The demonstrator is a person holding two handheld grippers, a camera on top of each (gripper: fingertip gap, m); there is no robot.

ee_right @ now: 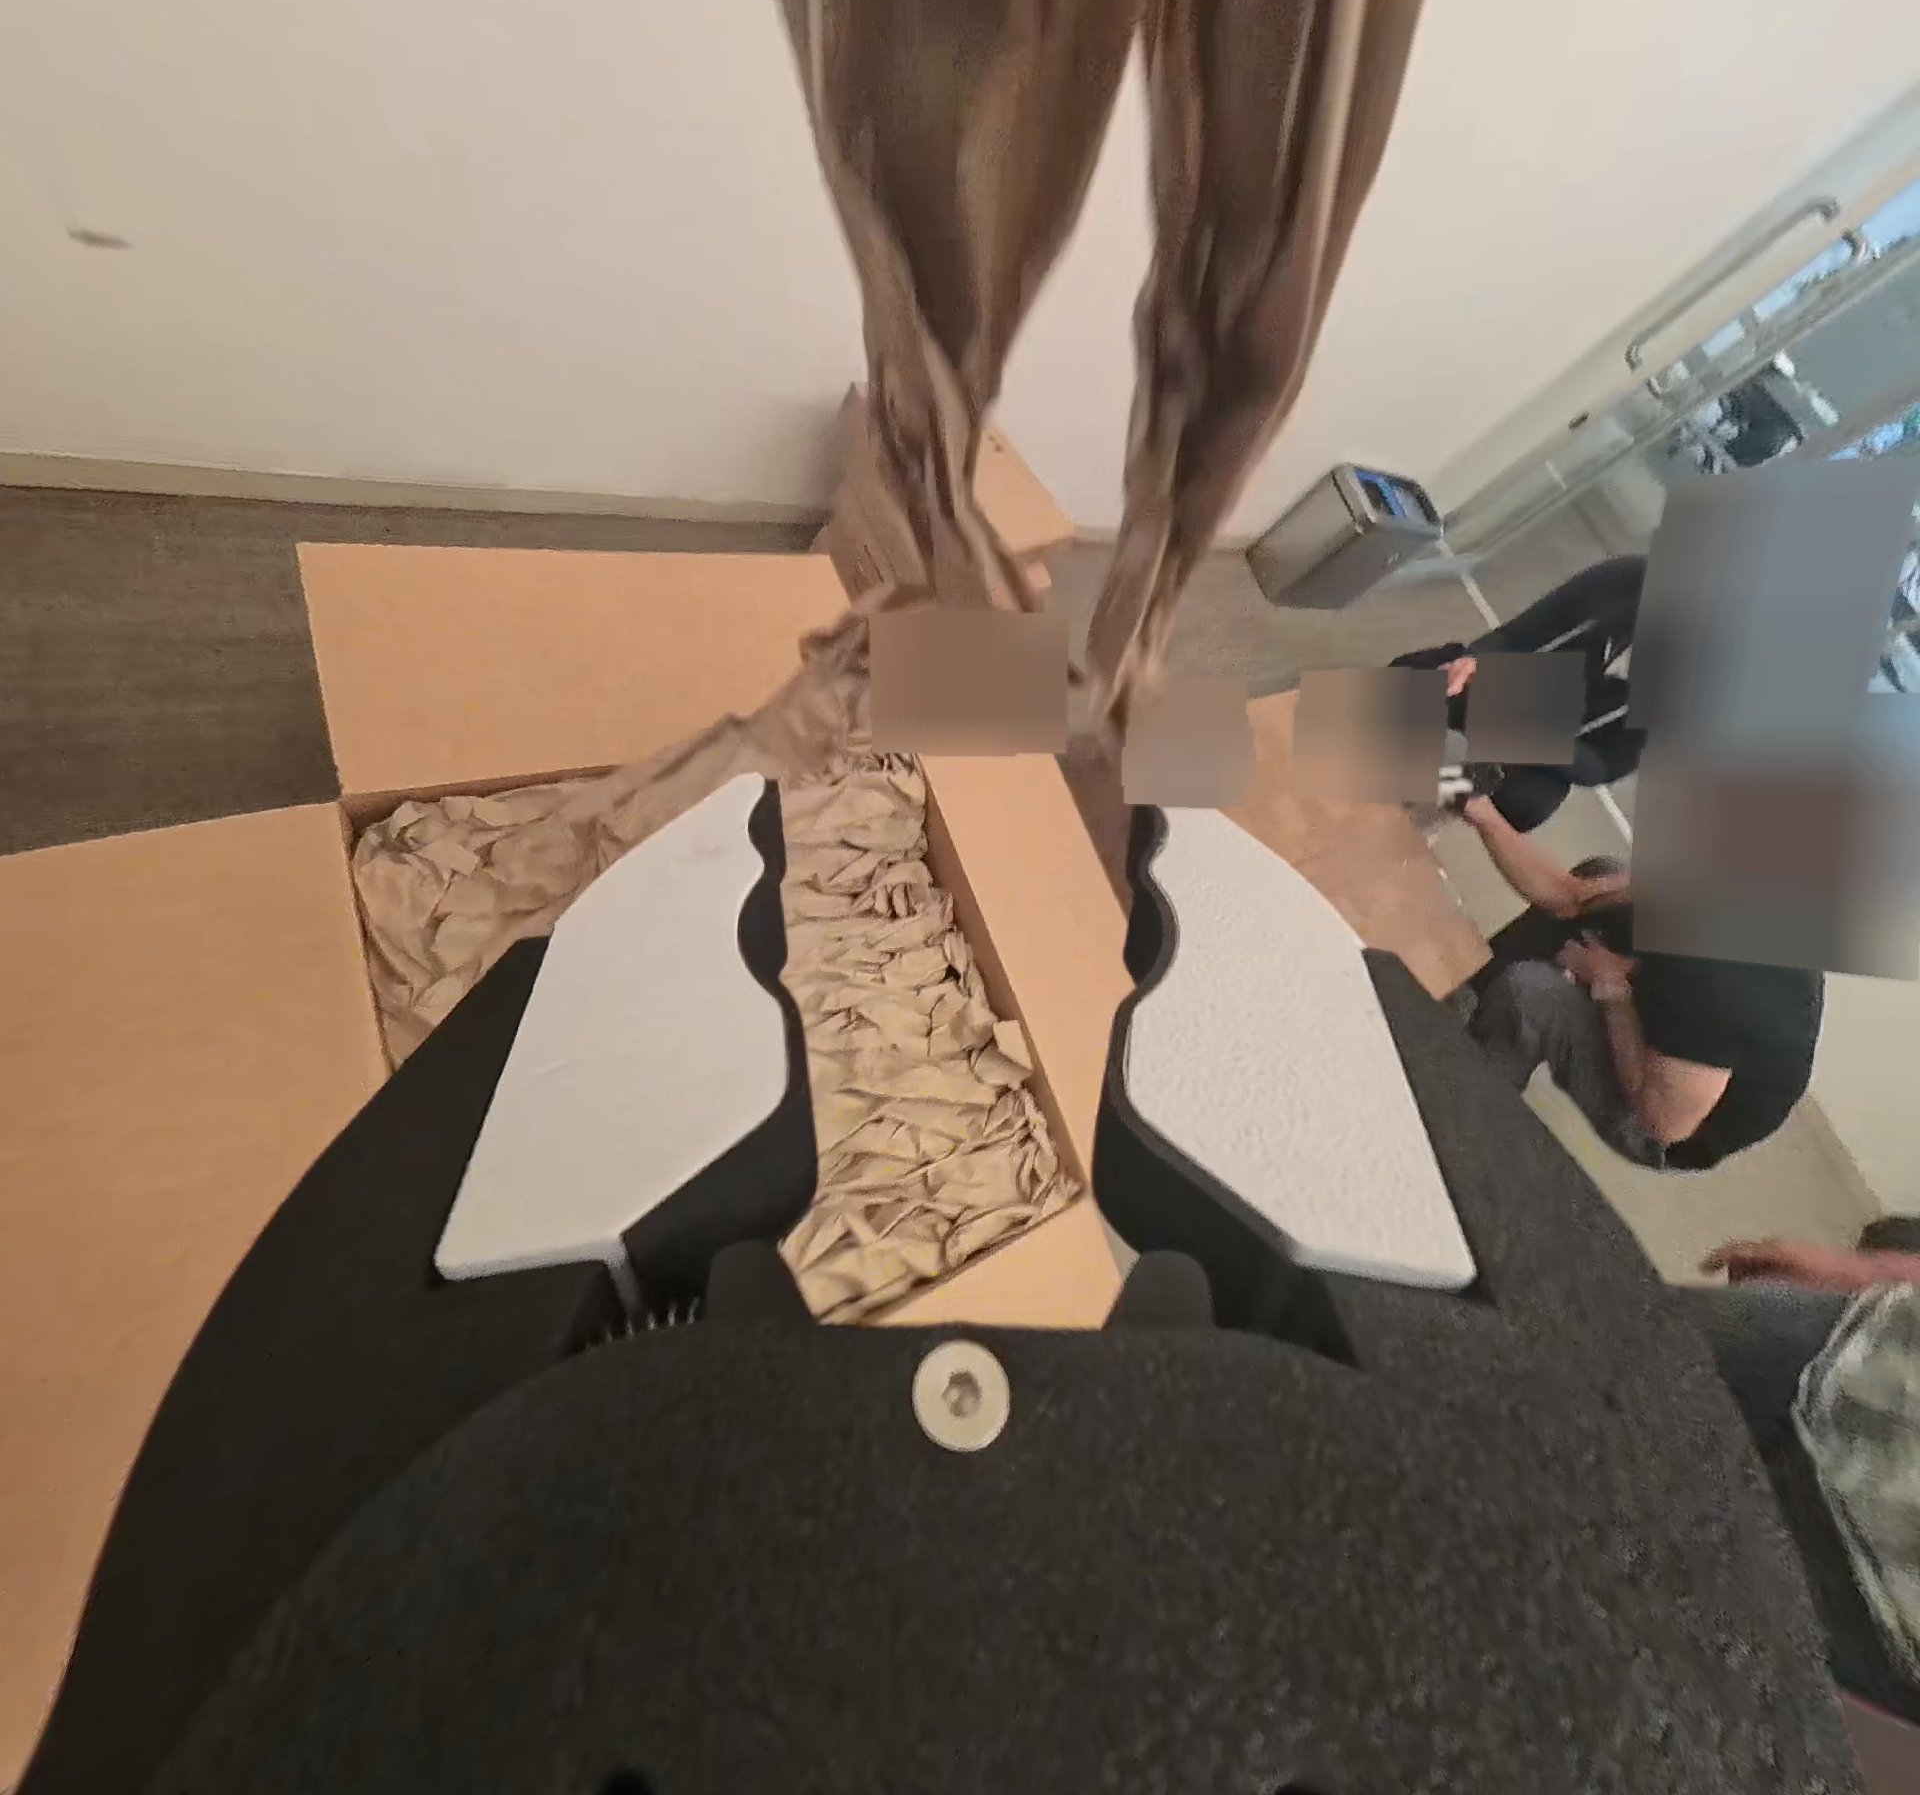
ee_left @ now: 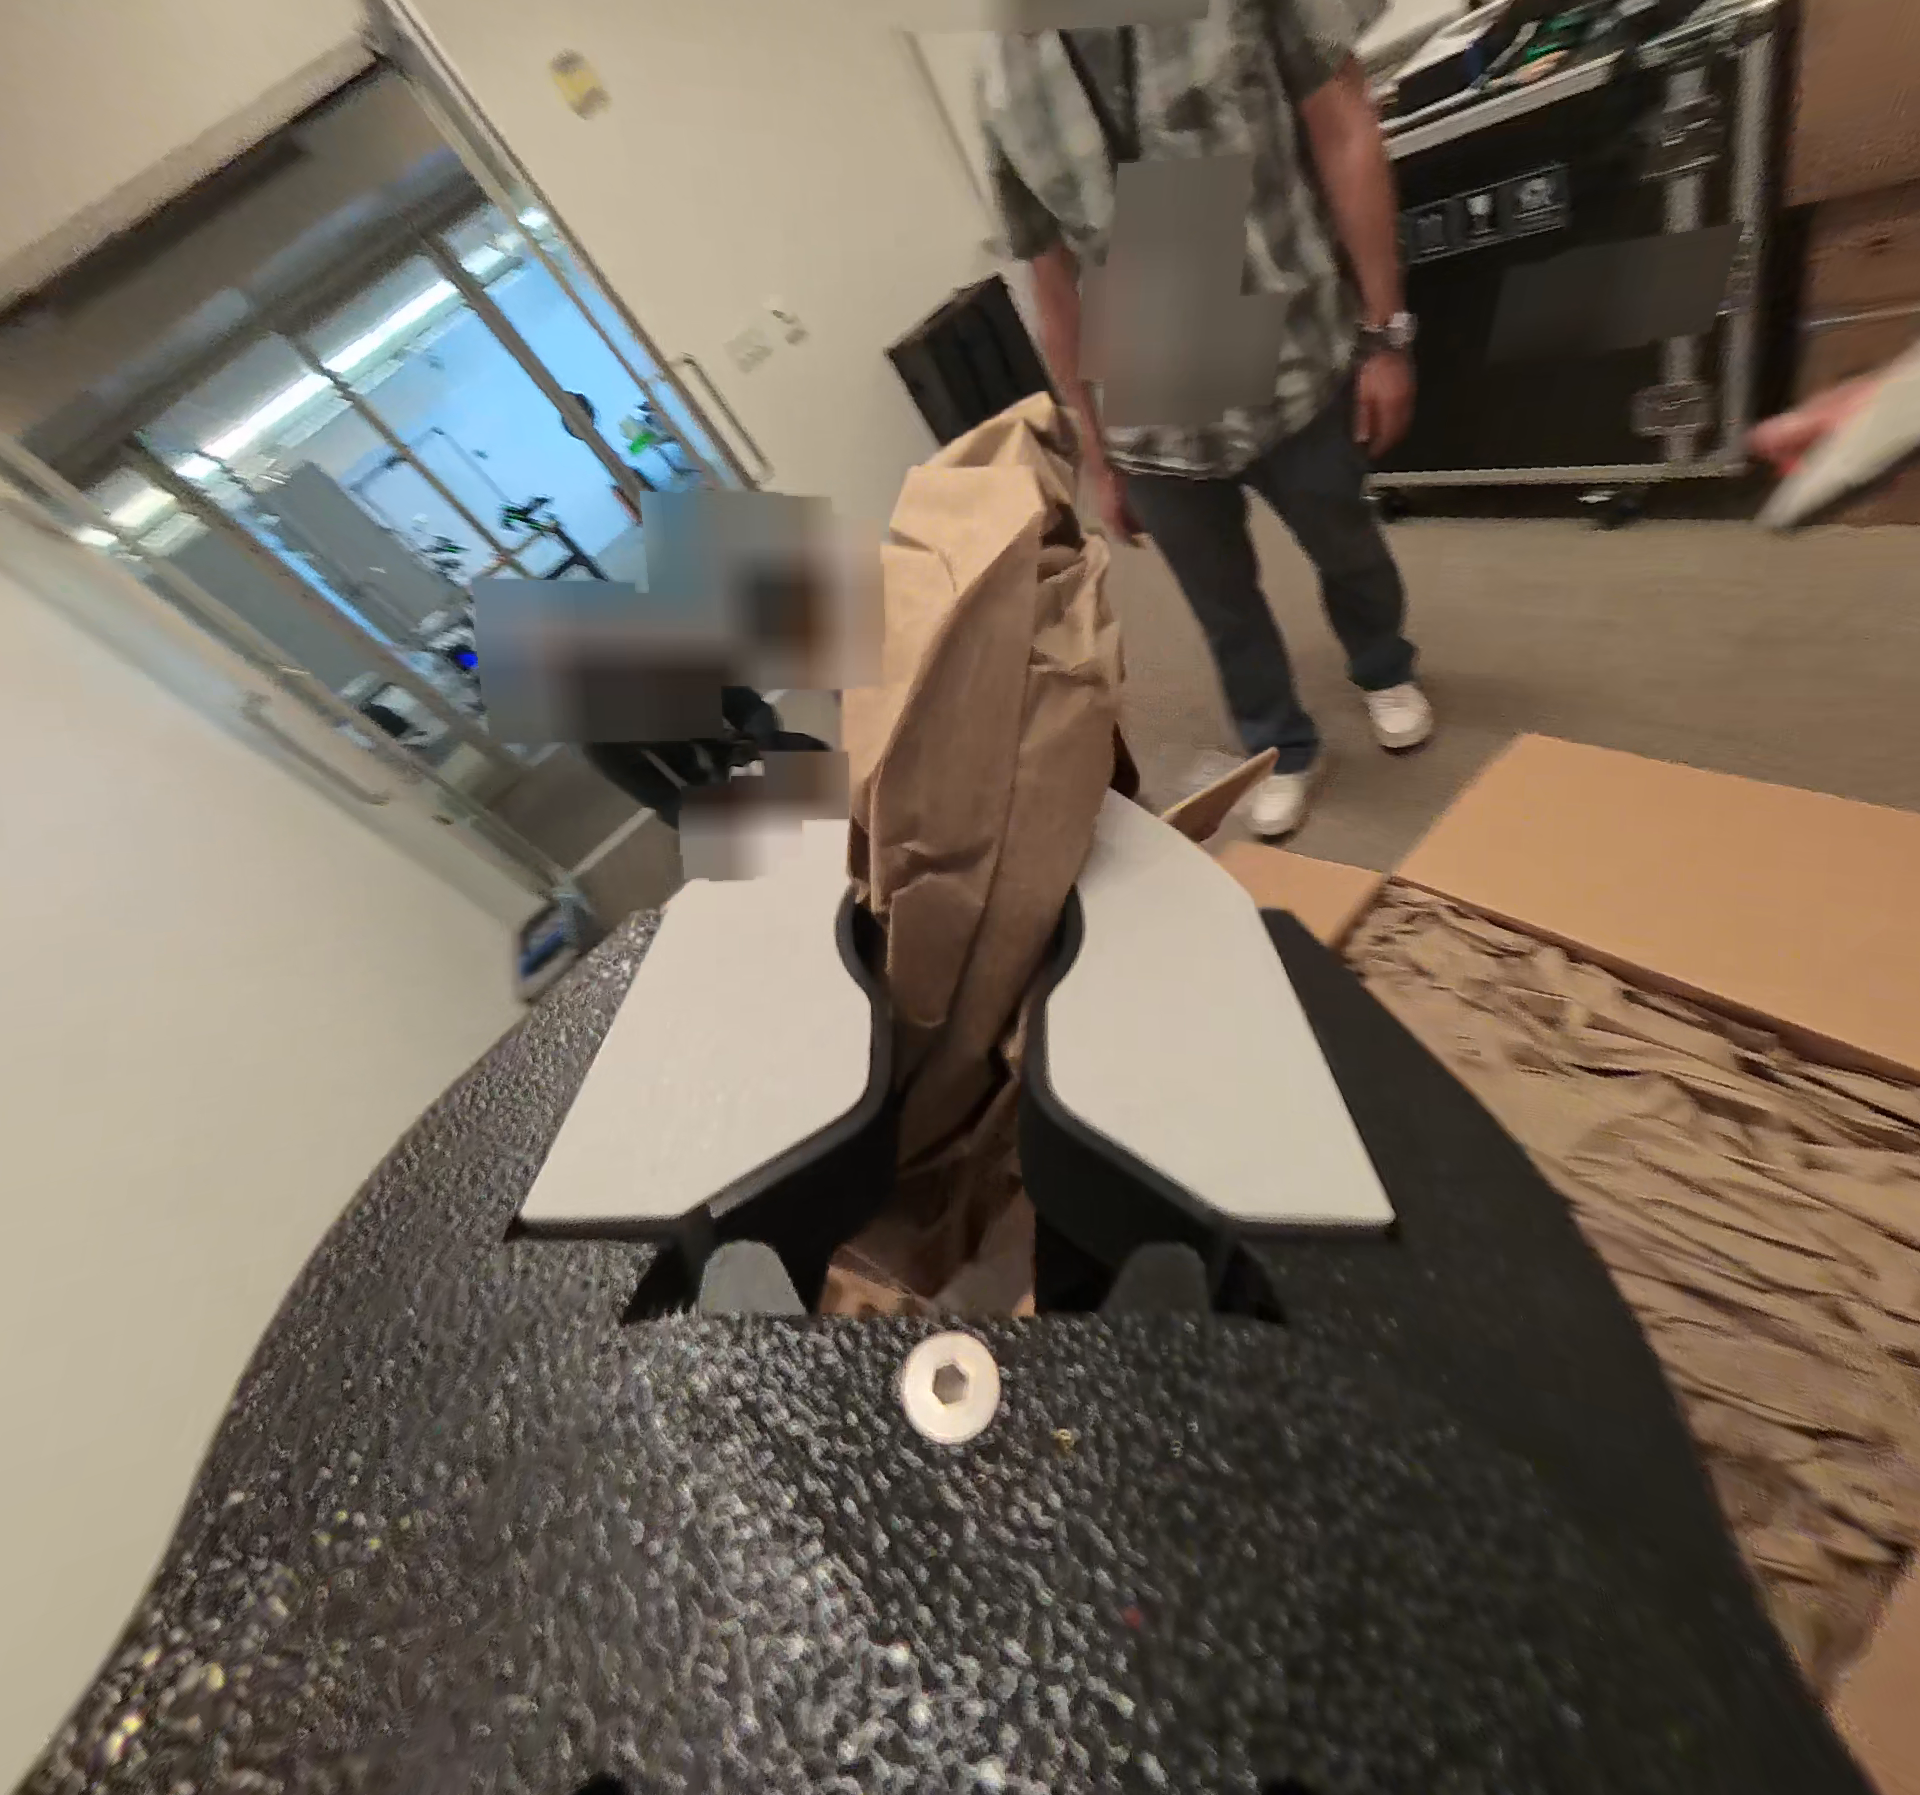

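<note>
The left gripper (ee_left: 961, 924) is clamped on a bunch of crumpled brown packing paper (ee_left: 987, 706), which stands up between its grey fingers (ee_left: 748, 1049) and rises toward the far side of the room. To its right lies an open cardboard box (ee_left: 1662, 872) lined with more crumpled brown paper (ee_left: 1621, 1153). Beyond the held paper stands a person in a patterned shirt (ee_left: 1236, 218) and jeans, with a black equipment case (ee_left: 1579, 291) against the far wall to the right. A glass door (ee_left: 343, 457) is on the left.

The right gripper (ee_right: 951, 810) hangs with its fingers (ee_right: 644, 1018) spread apart and nothing between them, above the open cardboard box (ee_right: 166, 997) on the carpeted floor (ee_right: 135, 623). The paper filling (ee_right: 894, 1049) of the box shows through the gap. Long blurred strands of brown paper (ee_right: 1226, 218) hang down from above, just beyond the fingertips; whether they touch the gripper cannot be told. At right, people crouch near a grey bin (ee_right: 1340, 530).
</note>
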